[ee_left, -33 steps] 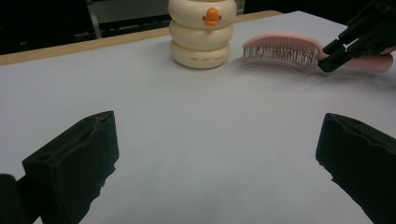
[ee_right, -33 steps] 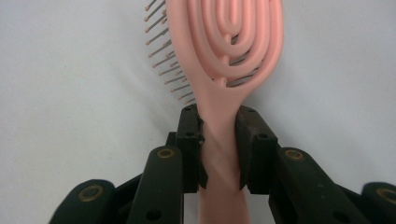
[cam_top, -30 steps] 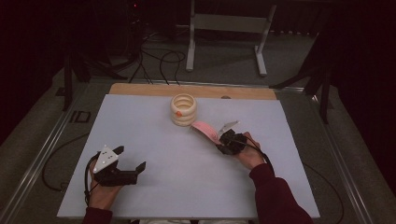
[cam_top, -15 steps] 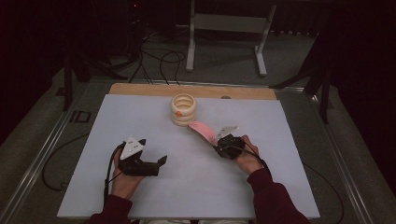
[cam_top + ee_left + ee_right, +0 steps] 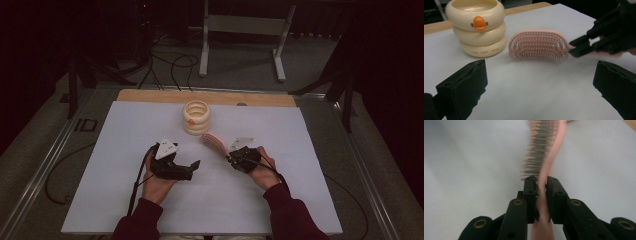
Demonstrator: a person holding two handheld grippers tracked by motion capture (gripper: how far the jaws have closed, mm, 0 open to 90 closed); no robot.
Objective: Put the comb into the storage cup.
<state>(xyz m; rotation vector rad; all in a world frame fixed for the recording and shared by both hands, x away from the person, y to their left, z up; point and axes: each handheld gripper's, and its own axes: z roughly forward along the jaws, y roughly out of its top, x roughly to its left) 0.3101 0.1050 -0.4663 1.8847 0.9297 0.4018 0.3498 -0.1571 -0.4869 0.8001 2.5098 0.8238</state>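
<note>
Pink hairbrush mid-table, beside cream holder

High view dim, dark surround, white worktop evenly lit, gripper views brighter, hairbrush motion-blurred beyond the fingers, soft shadow under bristles, no glare

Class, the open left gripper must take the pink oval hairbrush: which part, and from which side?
Grip the pink oval hairbrush head's two long edges, from its free end beside the cream ringed cup; the right gripper already clamps the thin handle.
</note>
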